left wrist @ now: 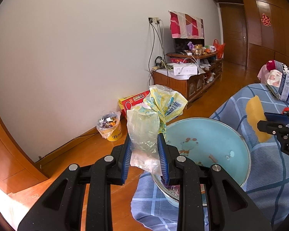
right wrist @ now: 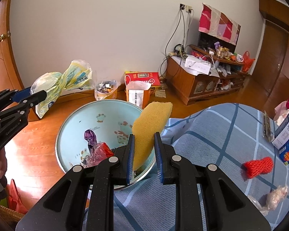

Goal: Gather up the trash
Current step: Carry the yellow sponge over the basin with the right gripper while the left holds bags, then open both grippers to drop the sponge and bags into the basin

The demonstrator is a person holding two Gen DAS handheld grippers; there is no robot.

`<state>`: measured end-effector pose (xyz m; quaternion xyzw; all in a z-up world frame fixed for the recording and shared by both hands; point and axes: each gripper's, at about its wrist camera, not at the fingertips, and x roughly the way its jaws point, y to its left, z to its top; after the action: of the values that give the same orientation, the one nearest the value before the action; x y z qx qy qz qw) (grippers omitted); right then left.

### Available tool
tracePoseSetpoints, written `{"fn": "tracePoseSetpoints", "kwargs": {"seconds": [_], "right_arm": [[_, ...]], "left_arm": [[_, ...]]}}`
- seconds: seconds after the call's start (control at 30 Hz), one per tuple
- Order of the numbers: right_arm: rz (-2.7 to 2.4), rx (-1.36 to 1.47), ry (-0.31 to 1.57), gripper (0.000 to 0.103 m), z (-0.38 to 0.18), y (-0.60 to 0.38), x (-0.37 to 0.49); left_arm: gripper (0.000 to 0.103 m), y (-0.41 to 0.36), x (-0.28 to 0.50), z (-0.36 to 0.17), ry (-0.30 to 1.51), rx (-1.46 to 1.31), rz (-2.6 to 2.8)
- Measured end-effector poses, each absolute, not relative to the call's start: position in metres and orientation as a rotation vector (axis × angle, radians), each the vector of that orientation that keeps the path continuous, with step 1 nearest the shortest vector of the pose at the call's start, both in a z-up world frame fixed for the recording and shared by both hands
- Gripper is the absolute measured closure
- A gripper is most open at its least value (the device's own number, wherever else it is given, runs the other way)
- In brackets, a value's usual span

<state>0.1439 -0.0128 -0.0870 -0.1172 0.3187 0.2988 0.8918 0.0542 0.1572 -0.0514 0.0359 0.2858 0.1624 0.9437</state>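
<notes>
The left tongs (left wrist: 144,154) are closed on a crumpled yellow-printed plastic bag (left wrist: 156,111), held up just above the near rim of a light blue basin (left wrist: 239,150). The right tongs (right wrist: 144,154) pinch a yellow sponge (right wrist: 150,127) over the same basin, which sits at the edge of a blue checked bed cover (right wrist: 212,134) and holds purple and red wrappers (right wrist: 98,146). A red knitted piece (right wrist: 258,166) lies on the cover to the right. A lined, full yellow bin (left wrist: 110,127) stands on the floor by the wall.
</notes>
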Motion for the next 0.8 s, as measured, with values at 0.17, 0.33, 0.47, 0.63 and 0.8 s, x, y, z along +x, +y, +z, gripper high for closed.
{"fn": "tracePoseSetpoints", "kwargs": {"seconds": [0.17,0.33,0.47,0.63,0.8], "right_arm": [[0.626,-0.248,0.660,0.082,-0.088,-0.009,0.144],[0.631,-0.254,0.660,0.082,-0.087,-0.005,0.143],[0.633,-0.253,0.662,0.082,-0.087,-0.003,0.143],[0.634,-0.254,0.663,0.082,-0.088,-0.002,0.142],[0.635,-0.255,0.665,0.082,-0.088,-0.002,0.142]], "left_arm": [[0.077,0.157,0.055,-0.052,0.582,0.072,0.332],[0.077,0.157,0.054,-0.052,0.582,0.073,0.332],[0.077,0.156,0.054,-0.052,0.583,0.072,0.327],[0.076,0.155,0.053,-0.053,0.586,0.074,0.318],[0.076,0.155,0.052,-0.052,0.588,0.077,0.307]]}}
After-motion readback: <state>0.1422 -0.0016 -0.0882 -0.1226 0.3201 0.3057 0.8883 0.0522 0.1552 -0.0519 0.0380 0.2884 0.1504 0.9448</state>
